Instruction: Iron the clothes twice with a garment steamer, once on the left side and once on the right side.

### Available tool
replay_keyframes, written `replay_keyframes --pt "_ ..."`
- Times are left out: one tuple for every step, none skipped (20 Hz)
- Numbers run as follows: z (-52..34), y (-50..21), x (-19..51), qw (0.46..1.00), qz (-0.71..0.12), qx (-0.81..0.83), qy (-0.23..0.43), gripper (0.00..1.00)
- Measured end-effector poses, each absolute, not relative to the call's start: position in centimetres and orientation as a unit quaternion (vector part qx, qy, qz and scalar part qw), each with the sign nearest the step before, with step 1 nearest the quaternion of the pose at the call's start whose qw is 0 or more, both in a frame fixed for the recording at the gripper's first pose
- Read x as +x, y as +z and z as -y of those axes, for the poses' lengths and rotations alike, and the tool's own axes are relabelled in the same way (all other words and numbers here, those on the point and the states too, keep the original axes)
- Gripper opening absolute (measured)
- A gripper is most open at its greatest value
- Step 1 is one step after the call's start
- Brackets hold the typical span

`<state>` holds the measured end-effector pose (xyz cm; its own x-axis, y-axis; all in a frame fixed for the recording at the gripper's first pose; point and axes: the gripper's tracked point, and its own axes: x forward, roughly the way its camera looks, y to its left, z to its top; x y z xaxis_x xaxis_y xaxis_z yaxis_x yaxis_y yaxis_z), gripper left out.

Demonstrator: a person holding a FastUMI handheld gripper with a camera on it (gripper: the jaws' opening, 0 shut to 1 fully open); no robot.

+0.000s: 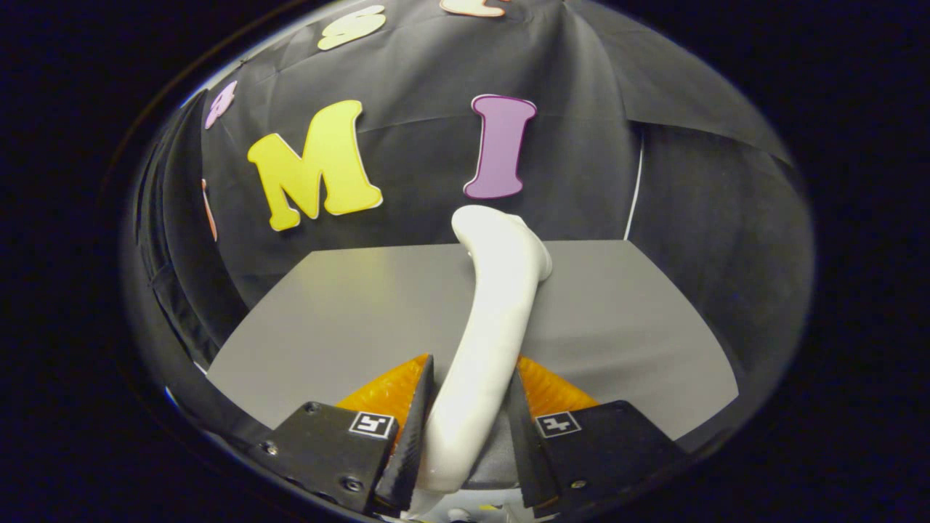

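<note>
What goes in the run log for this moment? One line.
gripper: shut on white steamer handle | steamer head: above grey table | garment: unseen

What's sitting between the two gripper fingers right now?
In the gripper view, the white garment steamer handle runs between the fingers, both pressing its sides. Its head reaches beyond them over the grey table.

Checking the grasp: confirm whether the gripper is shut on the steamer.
Yes: the gripper has both fingers pressed against the white steamer handle.

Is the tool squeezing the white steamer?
Touching. In the gripper view both fingers of the tool press against the white steamer's handle, with no gap.
</note>
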<state>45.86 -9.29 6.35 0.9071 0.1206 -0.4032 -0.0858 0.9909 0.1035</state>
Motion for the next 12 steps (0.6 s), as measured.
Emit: replay_keyframes --pt "8.6 6.5 45.8 0.974 -0.208 0.065 0.061 0.54" --pt "8.2 6.7 45.7 0.974 -0.206 0.072 0.067 0.44" --pt "8.4 7.2 45.8 0.976 -0.195 0.073 0.066 0.41" --pt "8.6 7.6 45.6 0.979 -0.184 0.057 0.066 0.37" --pt "8.7 8.0 45.5 0.982 -0.174 0.045 0.066 0.36" --pt "8.7 8.6 45.5 0.983 -0.164 0.043 0.065 0.36" --pt "8.7 8.8 45.2 0.984 -0.158 0.043 0.064 0.35" --pt "8.5 9.4 45.1 0.985 -0.152 0.049 0.065 0.34" --pt "8.1 9.8 44.9 0.985 -0.143 0.064 0.068 0.34" --pt "7.7 10.7 44.6 0.985 -0.134 0.077 0.072 0.33" --pt "7.0 11.5 43.5 0.986 -0.121 0.086 0.075 0.33" --pt "6.2 12.8 42.5 0.987 -0.108 0.094 0.079 0.32"
